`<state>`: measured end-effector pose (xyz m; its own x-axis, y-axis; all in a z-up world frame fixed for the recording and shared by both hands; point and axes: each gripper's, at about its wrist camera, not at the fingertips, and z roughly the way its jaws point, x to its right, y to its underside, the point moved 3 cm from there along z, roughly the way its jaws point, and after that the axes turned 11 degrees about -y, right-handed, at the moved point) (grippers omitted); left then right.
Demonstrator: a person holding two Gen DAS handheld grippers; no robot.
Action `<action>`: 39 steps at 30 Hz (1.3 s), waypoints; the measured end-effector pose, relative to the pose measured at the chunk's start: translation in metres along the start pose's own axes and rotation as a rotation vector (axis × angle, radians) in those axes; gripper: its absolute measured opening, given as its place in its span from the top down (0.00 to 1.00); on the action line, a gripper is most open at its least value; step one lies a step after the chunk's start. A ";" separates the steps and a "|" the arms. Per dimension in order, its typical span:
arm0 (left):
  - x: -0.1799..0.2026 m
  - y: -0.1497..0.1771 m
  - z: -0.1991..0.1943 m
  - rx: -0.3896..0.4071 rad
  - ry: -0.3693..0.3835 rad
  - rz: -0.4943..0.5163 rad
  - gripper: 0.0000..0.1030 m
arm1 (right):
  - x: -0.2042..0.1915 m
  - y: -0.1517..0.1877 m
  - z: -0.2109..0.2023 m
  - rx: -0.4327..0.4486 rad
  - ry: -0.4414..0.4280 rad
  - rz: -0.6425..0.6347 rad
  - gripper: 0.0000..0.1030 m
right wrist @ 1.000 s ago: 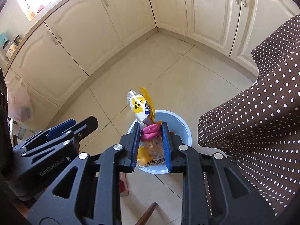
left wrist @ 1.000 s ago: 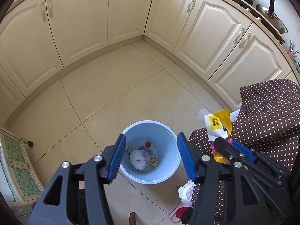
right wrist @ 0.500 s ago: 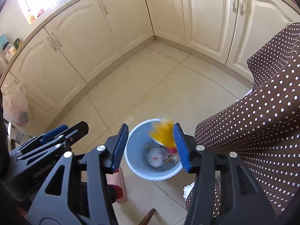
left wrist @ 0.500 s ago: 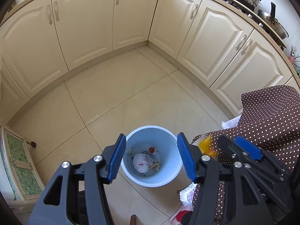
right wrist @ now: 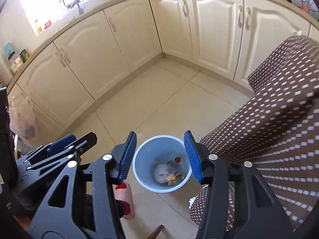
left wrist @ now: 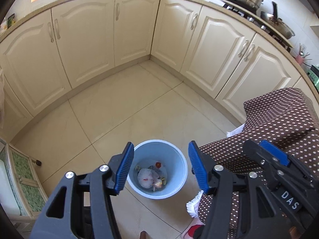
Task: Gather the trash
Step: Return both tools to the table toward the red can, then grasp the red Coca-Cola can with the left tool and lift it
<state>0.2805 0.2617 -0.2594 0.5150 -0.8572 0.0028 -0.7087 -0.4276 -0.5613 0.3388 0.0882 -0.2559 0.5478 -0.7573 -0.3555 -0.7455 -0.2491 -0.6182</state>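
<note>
Both our tongs, left gripper (left wrist: 161, 168) and right gripper (right wrist: 160, 156), hang wide apart and empty above the blue bin (left wrist: 139, 187). The trash (right wrist: 165, 174) lies inside. Next we look for more.

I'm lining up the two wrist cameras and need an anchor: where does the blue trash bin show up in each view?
Left wrist: the blue trash bin stands on the floor at lower centre, framed between the open left gripper.
Right wrist: the bin is at lower centre, framed between the open right gripper.
Shared landmark: the white crumpled bag inside the bin.
</note>
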 end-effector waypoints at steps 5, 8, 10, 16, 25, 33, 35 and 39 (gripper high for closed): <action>0.021 -0.001 -0.049 0.075 0.048 0.036 0.46 | -0.011 -0.002 -0.058 0.101 0.048 -0.037 0.52; 0.048 0.000 -0.084 0.129 0.103 0.085 0.46 | -0.009 0.000 -0.108 0.188 0.095 -0.047 0.52; 0.070 0.001 -0.108 0.162 0.149 0.119 0.45 | -0.002 0.005 -0.143 0.247 0.128 -0.038 0.52; 0.168 0.017 -0.177 0.245 0.313 0.272 0.43 | 0.048 0.027 -0.252 0.404 0.302 0.036 0.50; 0.337 0.072 -0.248 0.274 0.544 0.543 0.43 | 0.161 0.082 -0.378 0.540 0.517 0.271 0.49; 0.428 0.093 -0.241 0.156 0.614 0.626 0.43 | 0.245 0.120 -0.418 0.544 0.536 0.453 0.48; 0.441 0.092 -0.237 0.143 0.618 0.625 0.43 | 0.261 0.120 -0.417 0.526 0.530 0.473 0.48; 0.475 0.086 -0.227 0.102 0.622 0.642 0.43 | 0.278 0.120 -0.406 0.472 0.538 0.500 0.48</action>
<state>0.3545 -0.2477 -0.1188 -0.3402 -0.9356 0.0945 -0.7089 0.1891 -0.6795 0.2470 -0.3973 -0.1444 -0.1438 -0.9231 -0.3567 -0.5502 0.3741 -0.7465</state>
